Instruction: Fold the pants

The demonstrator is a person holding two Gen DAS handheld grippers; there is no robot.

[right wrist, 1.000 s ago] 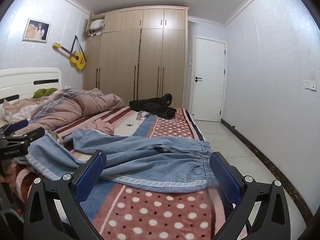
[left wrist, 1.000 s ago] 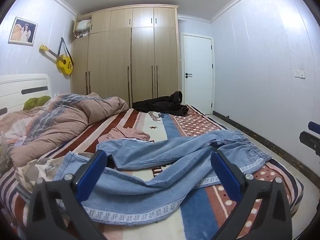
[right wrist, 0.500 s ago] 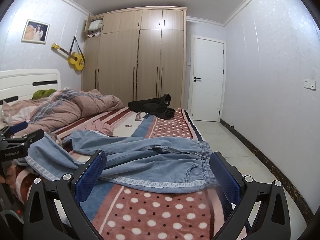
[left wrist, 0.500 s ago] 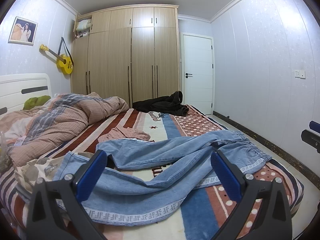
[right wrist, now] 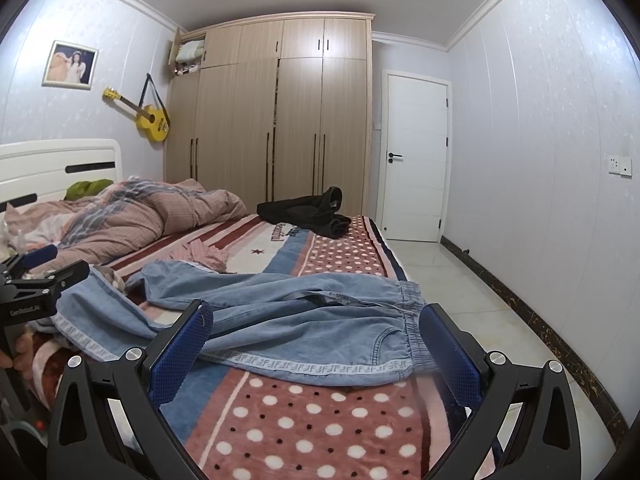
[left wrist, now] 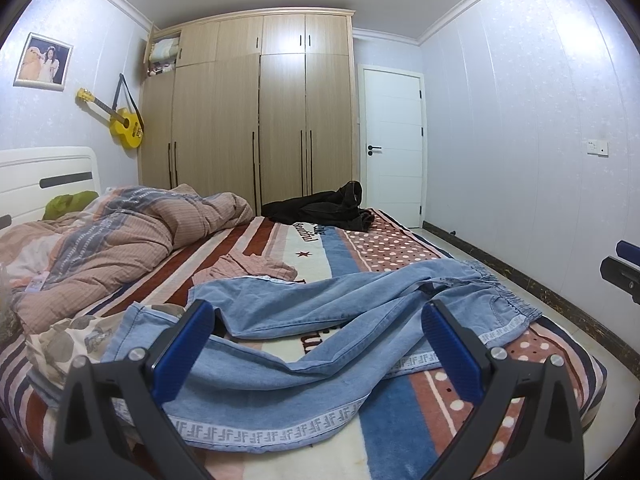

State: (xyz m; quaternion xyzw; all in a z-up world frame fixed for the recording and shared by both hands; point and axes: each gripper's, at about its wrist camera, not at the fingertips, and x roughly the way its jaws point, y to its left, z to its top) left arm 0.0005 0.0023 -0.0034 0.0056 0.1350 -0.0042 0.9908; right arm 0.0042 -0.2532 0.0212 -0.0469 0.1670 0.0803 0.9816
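Your left gripper (left wrist: 318, 354) hovers with jaws spread wide, nothing between the blue pads (left wrist: 182, 354). Your right gripper (right wrist: 316, 354) is likewise wide open and holds nothing. Just past both lie the light-blue jeans (left wrist: 304, 336), unfolded and rumpled on the patterned blanket (right wrist: 320, 428); legs run toward the headboard side, the elastic waistband (right wrist: 410, 312) sits at the blanket's floor-side edge. A pink striped garment (left wrist: 256, 266) lies just beyond the jeans. The brownish quilt (left wrist: 120, 236) is heaped farther back on the blanket's headboard side. A black garment (left wrist: 324, 210) sits at the blanket's far end. Behind that stand the wooden wardrobe (left wrist: 256, 112) and white door (right wrist: 416, 160).
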